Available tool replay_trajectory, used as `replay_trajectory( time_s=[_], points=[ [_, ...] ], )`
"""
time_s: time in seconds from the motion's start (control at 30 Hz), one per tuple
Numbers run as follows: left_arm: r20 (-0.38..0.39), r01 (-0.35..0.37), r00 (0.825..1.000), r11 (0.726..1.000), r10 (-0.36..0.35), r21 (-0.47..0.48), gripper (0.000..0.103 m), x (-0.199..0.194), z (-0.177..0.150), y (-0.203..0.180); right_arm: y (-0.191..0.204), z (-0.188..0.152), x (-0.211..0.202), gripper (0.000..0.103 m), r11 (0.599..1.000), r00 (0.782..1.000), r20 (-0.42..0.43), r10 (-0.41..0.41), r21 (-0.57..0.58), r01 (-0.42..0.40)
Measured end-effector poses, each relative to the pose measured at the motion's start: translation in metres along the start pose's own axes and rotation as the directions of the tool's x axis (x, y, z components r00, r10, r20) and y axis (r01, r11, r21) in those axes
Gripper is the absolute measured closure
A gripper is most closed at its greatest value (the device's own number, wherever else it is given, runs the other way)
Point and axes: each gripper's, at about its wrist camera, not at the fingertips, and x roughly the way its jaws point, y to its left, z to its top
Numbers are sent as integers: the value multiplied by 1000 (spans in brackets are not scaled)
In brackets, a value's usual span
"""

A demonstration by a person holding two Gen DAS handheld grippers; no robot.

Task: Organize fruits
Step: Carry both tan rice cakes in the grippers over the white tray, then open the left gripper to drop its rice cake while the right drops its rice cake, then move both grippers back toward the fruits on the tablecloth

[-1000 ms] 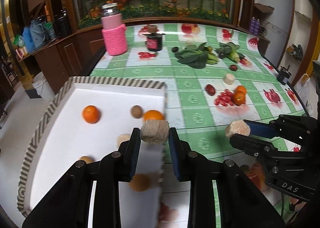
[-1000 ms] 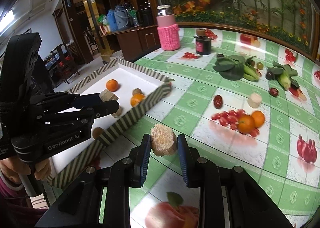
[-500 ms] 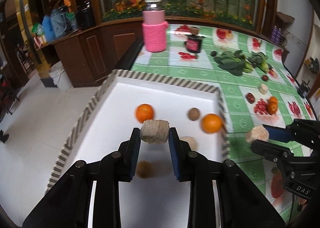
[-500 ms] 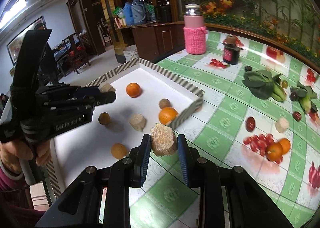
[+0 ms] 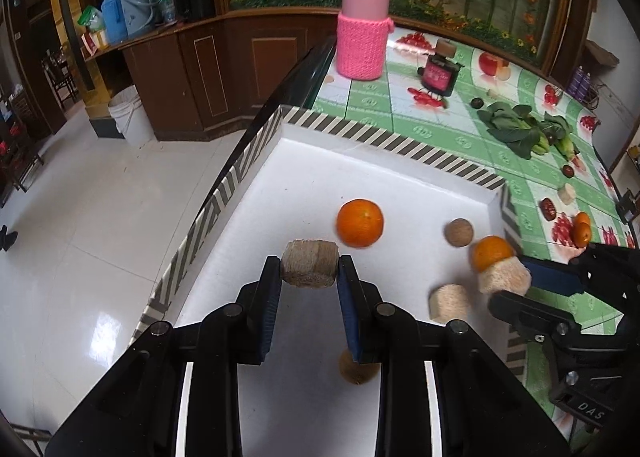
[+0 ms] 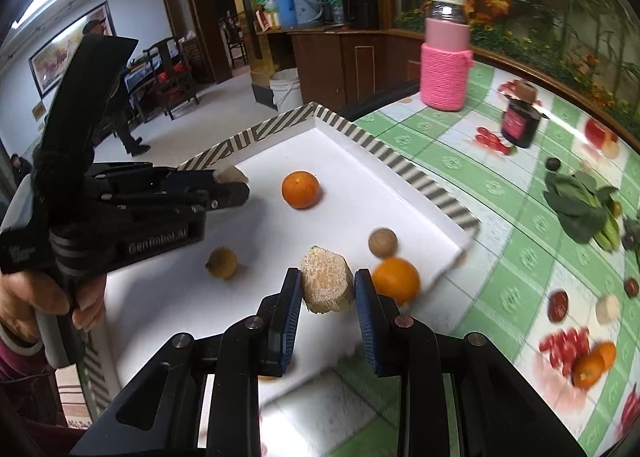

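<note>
the left gripper is clenched on a brown fibrous cylinder whose long axis runs across from pad to pad, and it hangs above the white floor of the striped tray, near the tray's left wall with an orange just beyond it. the right gripper is grasping a paler fibrous chunk above the tray's near right part, beside a second orange and close to the right rim. judged from this, each piece has bare tray straight beneath it, so the coming move turns on going down, not sideways, and neither hand needs to cross the other.
</note>
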Motion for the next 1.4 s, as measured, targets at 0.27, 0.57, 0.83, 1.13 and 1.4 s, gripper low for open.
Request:
replay_trajectory(
  time_s=[0.27, 0.57, 0.83, 1.13, 1.4],
  points=[
    [-40, -19, 999, 1000, 19, 0, 77, 16, -1, -1, 2, 20, 40, 76, 1000, 999, -45, 6, -23, -8],
    [-51, -37, 998, 999, 37, -6, 77, 23, -2, 1, -2, 23, 67, 75, 1000, 998, -61, 13, 5, -13],
    [-29, -45, 999, 999, 45, 1, 77, 17, -2, -5, -5, 18, 49, 73, 1000, 1000, -23, 9, 24, -9],
    [89, -73, 994, 997, 71, 23, 33, -16, -6, -20, -19, -8, -5, 60, 998, 998, 60, -4, 70, 0],
    [137, -44, 990, 998, 36, 52, 33, -35, -9, -52, -51, -40, -56, 59, 990, 991, 104, -78, 126, 65]
  ],
)
